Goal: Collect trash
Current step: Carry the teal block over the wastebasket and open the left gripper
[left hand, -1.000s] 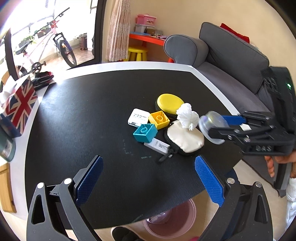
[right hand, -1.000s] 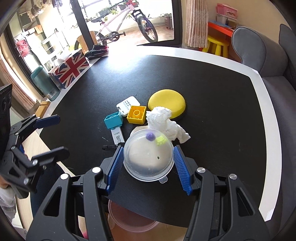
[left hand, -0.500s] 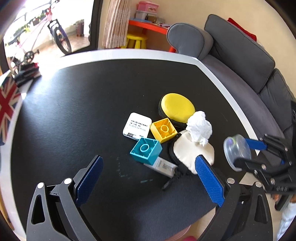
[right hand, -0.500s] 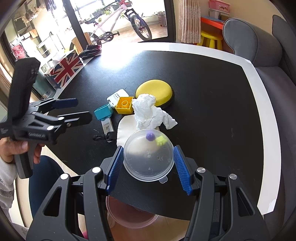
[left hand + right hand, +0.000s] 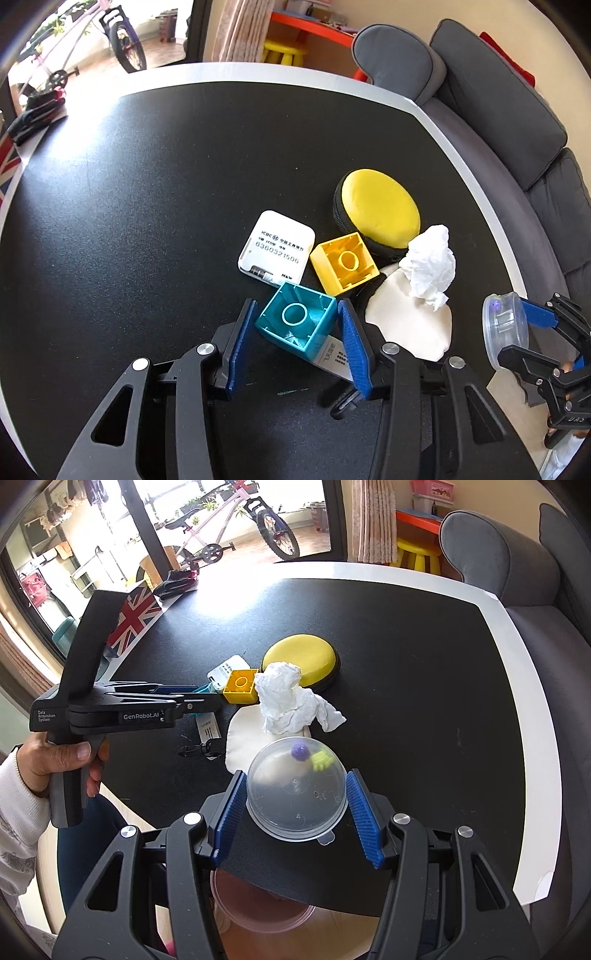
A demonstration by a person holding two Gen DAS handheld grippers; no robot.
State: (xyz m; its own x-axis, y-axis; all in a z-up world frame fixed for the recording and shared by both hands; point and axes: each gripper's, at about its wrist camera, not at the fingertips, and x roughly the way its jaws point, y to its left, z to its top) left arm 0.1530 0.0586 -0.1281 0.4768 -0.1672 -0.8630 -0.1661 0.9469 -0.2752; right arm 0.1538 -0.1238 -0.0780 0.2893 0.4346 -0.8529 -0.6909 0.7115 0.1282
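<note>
Tabletop: left hand-held gripper (image 5: 297,326) closed around teal block (image 5: 297,323).

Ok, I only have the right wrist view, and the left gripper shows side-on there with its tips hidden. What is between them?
Observer: The teal block, hollow side up. The left gripper has just been closing its jaws, and both pads look to be touching the block's sides.
Reviewer: And the white thing behind the yellow block? I only see a corner of it.
Observer: It is a flat white card with rounded corners, printed "ICBC" above a row of digits.
Reviewer: Does it touch the teal block?
Observer: Yes, or nearly: the block's far corner meets the card's near edge.
</note>
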